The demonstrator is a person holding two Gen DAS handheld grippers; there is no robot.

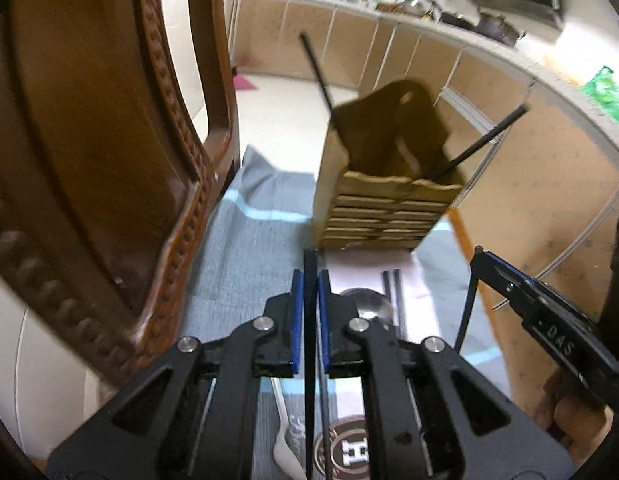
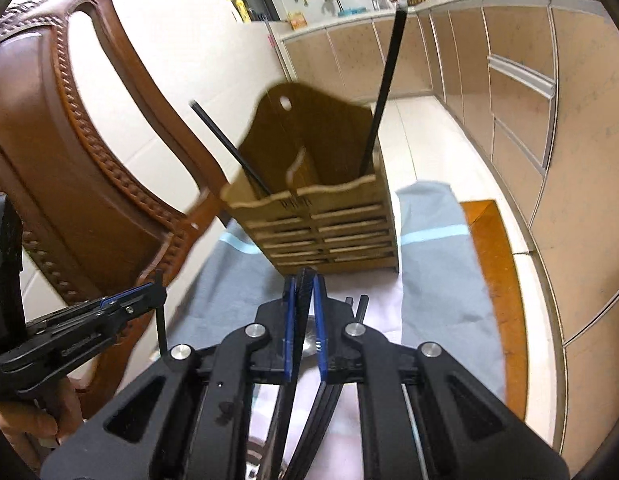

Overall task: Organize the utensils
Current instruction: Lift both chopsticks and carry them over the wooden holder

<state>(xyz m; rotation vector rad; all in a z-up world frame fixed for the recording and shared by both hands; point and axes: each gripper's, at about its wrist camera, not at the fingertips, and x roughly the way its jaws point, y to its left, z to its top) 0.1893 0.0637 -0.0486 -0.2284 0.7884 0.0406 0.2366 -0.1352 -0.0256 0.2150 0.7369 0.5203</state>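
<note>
A slatted wooden utensil holder stands on the grey cloth ahead of both grippers. Two black chopsticks lean out of it, one to the left and one to the right. My left gripper is shut on a black chopstick, lifted above the table. My right gripper is shut on another black chopstick. Both grippers hang short of the holder's front.
Below the grippers lie a metal spoon, more black chopsticks, a white spoon and a round coaster. A carved brown chair stands close on the left. Kitchen cabinets run along the right.
</note>
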